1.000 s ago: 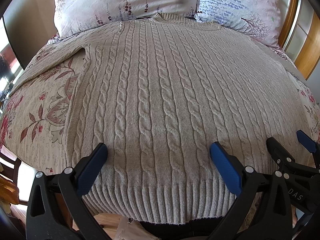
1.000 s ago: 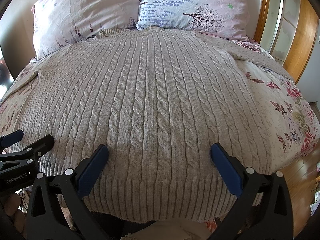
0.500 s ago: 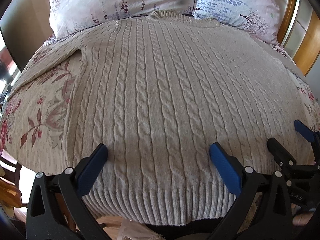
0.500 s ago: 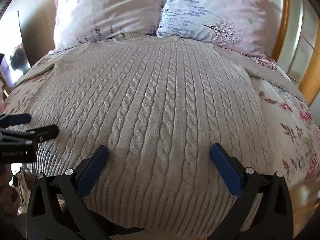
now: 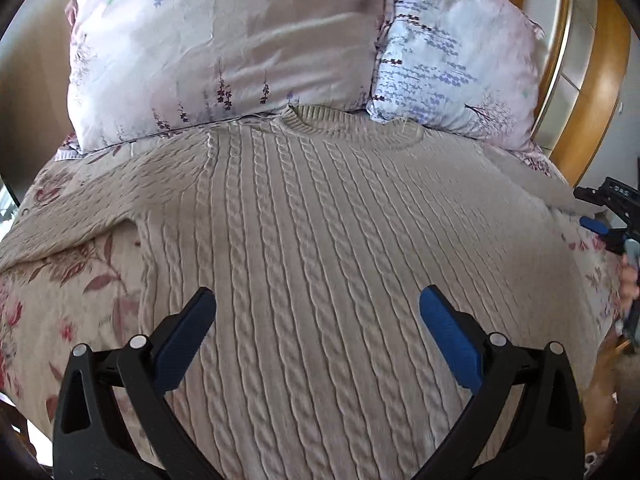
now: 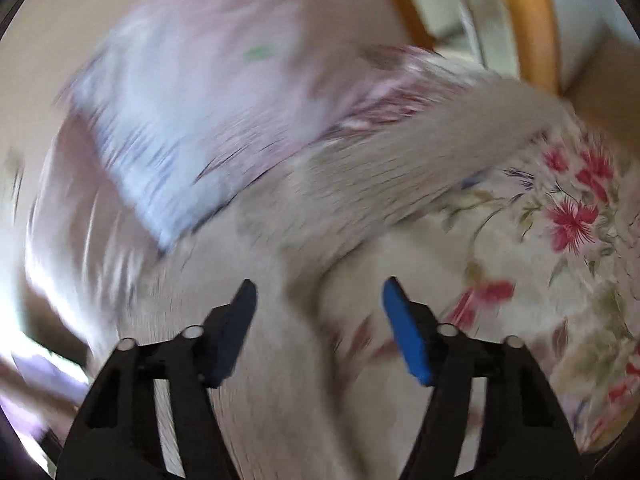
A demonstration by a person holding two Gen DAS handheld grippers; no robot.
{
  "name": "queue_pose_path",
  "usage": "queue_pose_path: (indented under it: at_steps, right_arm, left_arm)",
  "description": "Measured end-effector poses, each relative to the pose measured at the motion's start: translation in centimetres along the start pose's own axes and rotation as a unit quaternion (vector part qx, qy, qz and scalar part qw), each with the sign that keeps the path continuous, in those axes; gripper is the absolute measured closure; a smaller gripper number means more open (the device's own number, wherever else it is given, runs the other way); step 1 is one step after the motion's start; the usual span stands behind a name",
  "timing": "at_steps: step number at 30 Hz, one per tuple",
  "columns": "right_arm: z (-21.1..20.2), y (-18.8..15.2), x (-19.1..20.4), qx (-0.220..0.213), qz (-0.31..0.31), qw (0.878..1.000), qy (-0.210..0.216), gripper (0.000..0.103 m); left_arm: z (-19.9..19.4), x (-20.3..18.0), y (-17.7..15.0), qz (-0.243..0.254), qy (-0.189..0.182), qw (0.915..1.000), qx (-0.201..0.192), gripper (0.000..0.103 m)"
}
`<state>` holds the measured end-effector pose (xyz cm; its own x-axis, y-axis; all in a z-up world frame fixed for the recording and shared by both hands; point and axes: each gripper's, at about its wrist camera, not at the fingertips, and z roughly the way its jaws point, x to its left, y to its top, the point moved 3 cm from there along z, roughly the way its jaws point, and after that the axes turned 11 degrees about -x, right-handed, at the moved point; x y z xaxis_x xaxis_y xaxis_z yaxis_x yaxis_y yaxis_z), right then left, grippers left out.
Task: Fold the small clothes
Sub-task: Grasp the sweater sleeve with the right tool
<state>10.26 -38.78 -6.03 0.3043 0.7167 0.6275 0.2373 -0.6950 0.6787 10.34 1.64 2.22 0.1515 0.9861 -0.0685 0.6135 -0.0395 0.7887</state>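
Observation:
A beige cable-knit sweater [image 5: 320, 220] lies flat, front up, on the bed with its collar by the pillows. My left gripper [image 5: 316, 292] hovers open over the sweater's lower middle, with nothing between its fingers. My right gripper [image 6: 319, 282] is over the sweater's [image 6: 280, 360] right side where the sleeve [image 6: 420, 152] branches off. This view is blurred by motion. Its jaws are closing, and the knit lies beneath the gap without the pads pressing on it. In the left wrist view the right gripper [image 5: 600, 216] shows at the far right edge.
Two floral pillows [image 5: 224, 48] [image 5: 452, 60] lean at the head of the bed against a wooden headboard [image 5: 600, 60]. A flowered bedsheet [image 5: 60, 280] [image 6: 560, 240] shows on both sides of the sweater. The blurred pillow [image 6: 180, 120] fills the upper left of the right wrist view.
The left gripper moved forward up the sweater, away from the hem. The right gripper swung from the hem to the sweater's right side by the sleeve, rolled, and its jaws narrowed.

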Motion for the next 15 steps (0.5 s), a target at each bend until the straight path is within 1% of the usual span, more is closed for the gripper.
queue_pose_path:
  at_steps: [2,3,5,6,9,10,12,15]
  right_arm:
    - [1.3,1.4,-2.3,0.003,0.053,0.998,-0.022,0.048]
    - [1.9,2.3,-3.5,0.003,0.083,0.996,-0.032,0.049]
    - [2.5,3.0,-5.2,0.002,0.11,0.993,-0.052,0.05]
    - [2.7,3.2,-5.5,0.001,0.116,0.992,-0.057,0.05]
    - [3.4,3.6,-6.6,-0.003,0.136,0.988,-0.066,0.06]
    - [3.5,3.7,-6.9,-0.01,0.142,0.988,-0.066,0.064]
    - [4.0,4.3,-6.9,-0.016,0.143,0.987,-0.068,0.068]
    - [4.6,4.8,-7.1,-0.027,0.134,0.988,-0.071,0.079]
  left_arm:
    - [0.6,0.4,0.6,-0.006,-0.005,0.9999,0.006,0.002]
    - [0.9,0.5,0.9,-0.009,-0.007,0.9999,0.008,0.002]
    - [1.3,0.8,1.1,-0.014,-0.011,0.9998,0.008,0.002]
    - [1.6,1.0,1.3,-0.016,-0.013,0.9998,0.008,0.002]
    - [2.5,1.3,1.7,-0.019,-0.014,0.9996,0.014,0.002]
    - [2.8,1.4,1.8,-0.02,-0.015,0.9996,0.015,0.002]
    - [3.2,1.6,1.9,-0.029,-0.022,0.9992,0.019,0.002]
    - [3.8,1.9,1.9,-0.045,-0.033,0.9983,0.02,0.002]
